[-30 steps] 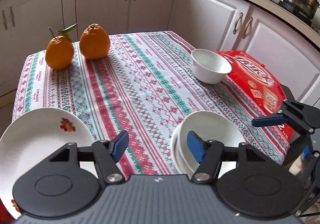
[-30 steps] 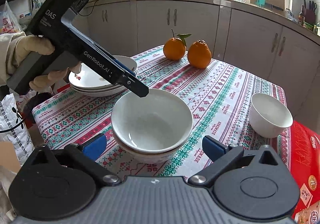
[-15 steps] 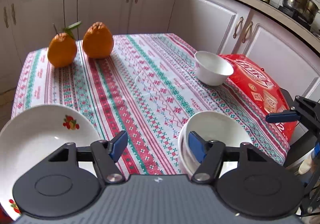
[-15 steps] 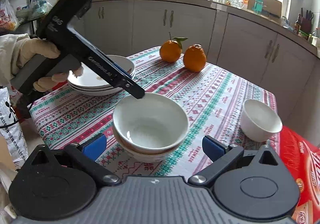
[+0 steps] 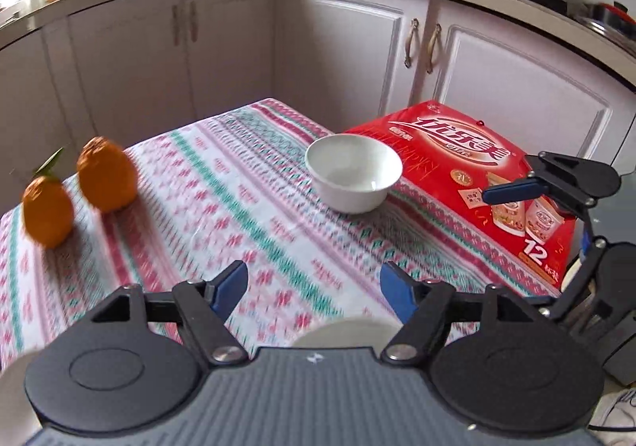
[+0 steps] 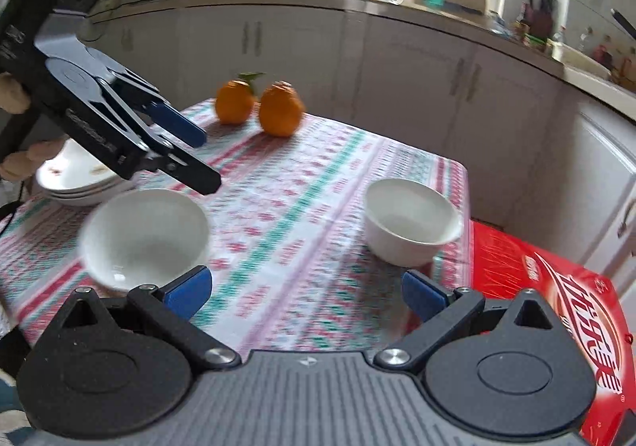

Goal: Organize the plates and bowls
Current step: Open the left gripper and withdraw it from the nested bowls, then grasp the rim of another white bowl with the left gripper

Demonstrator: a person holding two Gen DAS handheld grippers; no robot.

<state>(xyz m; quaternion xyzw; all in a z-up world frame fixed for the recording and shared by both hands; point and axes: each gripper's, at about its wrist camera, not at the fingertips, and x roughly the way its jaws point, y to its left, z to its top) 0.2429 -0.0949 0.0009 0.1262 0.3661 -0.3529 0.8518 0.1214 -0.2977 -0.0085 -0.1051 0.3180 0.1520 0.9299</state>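
Observation:
A lone white bowl (image 5: 353,176) (image 6: 411,221) stands at the far right of the patterned tablecloth (image 5: 246,207), beside a red box. A stack of white bowls (image 6: 145,235) sits near the front; only its rim (image 5: 342,330) shows in the left wrist view. A stack of plates (image 6: 75,179) lies at the left edge. My left gripper (image 5: 314,287) is open and empty above the cloth, and it also shows in the right wrist view (image 6: 198,156). My right gripper (image 6: 306,293) is open and empty, short of the lone bowl.
Two oranges (image 5: 79,187) (image 6: 262,108) sit at the far side of the table. A red snack box (image 5: 489,175) (image 6: 556,311) lies at the table's right edge. White kitchen cabinets (image 5: 357,56) surround the table.
Both grippers have lifted and swung right toward the lone bowl. The bowl stack and plates have slid down and left out of the left wrist view. Both stay open.

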